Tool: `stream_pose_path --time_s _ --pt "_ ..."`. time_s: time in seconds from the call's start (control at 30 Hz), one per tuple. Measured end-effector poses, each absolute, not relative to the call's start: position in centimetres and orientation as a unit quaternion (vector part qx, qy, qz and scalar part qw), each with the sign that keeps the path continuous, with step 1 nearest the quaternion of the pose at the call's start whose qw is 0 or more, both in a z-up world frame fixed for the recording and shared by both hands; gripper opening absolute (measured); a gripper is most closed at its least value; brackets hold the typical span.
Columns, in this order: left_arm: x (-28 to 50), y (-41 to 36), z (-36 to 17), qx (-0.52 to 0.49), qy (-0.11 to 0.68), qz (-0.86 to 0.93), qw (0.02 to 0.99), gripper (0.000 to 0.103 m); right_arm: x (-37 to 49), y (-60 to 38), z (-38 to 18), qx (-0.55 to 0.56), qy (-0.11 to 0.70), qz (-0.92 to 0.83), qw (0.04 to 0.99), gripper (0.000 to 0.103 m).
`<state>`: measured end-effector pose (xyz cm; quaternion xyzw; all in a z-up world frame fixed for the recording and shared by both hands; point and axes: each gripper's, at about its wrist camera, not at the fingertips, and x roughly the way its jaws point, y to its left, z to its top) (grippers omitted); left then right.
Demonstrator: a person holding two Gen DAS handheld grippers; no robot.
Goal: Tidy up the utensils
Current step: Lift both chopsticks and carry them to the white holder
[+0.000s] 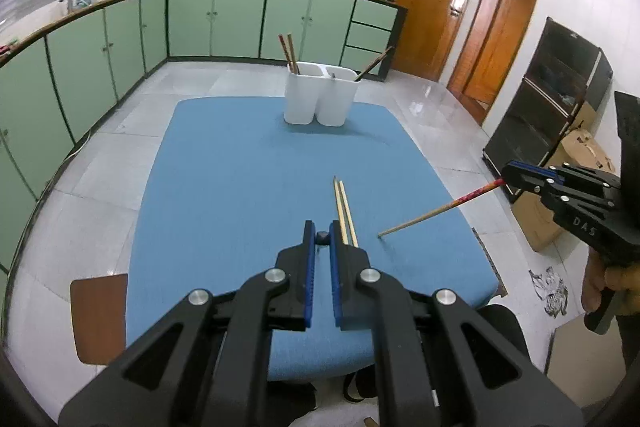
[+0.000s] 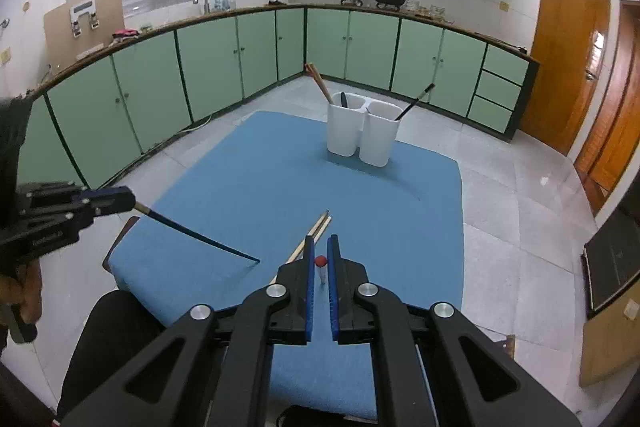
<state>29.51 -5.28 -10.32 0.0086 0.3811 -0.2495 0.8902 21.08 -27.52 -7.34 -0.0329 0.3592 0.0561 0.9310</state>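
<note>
Left gripper (image 1: 322,235) pinches a dark chopstick (image 2: 200,235), tip slanting down to the blue cloth (image 1: 248,163). Pale chopstick pair (image 1: 345,213) lies between the tools. Right gripper (image 2: 321,250) pinches a red-ended chopstick (image 1: 440,211). White holder (image 1: 320,95) stands ahead.

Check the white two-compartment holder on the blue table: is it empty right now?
No: the white holder already has brown chopsticks standing in its left compartment and a dark chopstick leaning out of its right one.
</note>
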Motion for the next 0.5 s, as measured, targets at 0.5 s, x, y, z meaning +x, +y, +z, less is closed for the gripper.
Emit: stream_pose_path --time_s 0.5 --pt "36.2 -9.4 -7.5 0.079 0.42 -0.278 0.86 0.006 28.0 -29.4 -5.3 -0.028 0.419 0.071 0.905 0.006"
